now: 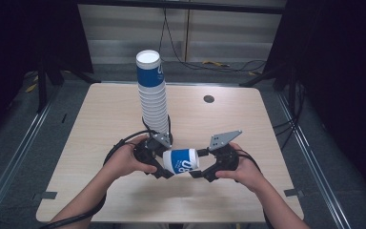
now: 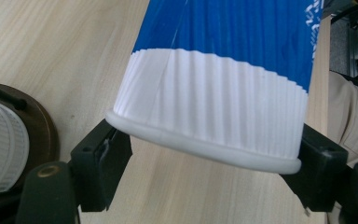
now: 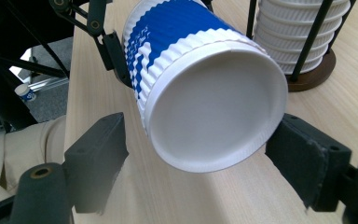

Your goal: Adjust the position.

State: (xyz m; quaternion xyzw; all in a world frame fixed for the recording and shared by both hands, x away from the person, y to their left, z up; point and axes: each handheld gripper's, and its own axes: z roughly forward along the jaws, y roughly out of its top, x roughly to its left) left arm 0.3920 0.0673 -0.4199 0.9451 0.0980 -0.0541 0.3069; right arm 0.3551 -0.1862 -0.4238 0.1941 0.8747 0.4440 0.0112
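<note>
Cup (image 1: 182, 161) is lying sideways in the air between the two grippers, just above the surface near the middle of its near edge. Blue upper band, white ribbed lower band.

Left gripper (image 1: 158, 168) is clamping the cup at its rim end; in the left gripper view both jaws are pressing on the rolled rim (image 2: 200, 147) from either side.

Right gripper (image 1: 201, 171) is facing the cup's base. In the right gripper view the far jaw is touching the base edge, while the near jaw is standing apart with a visible gap, so this gripper is spread and not yet holding the cup (image 3: 205, 88).

Stack (image 1: 152, 93) of like cups is standing upside down in a wire holder with a dark round foot (image 3: 313, 74), just behind the grippers, toward the middle of the surface.

Judgement: one cup is already off the stack and being handed across or steadied between hands. Remaining, probably: the right jaws closing on the base, the left letting go, then placing the cup. No single cups are standing on the surface so far.
</note>
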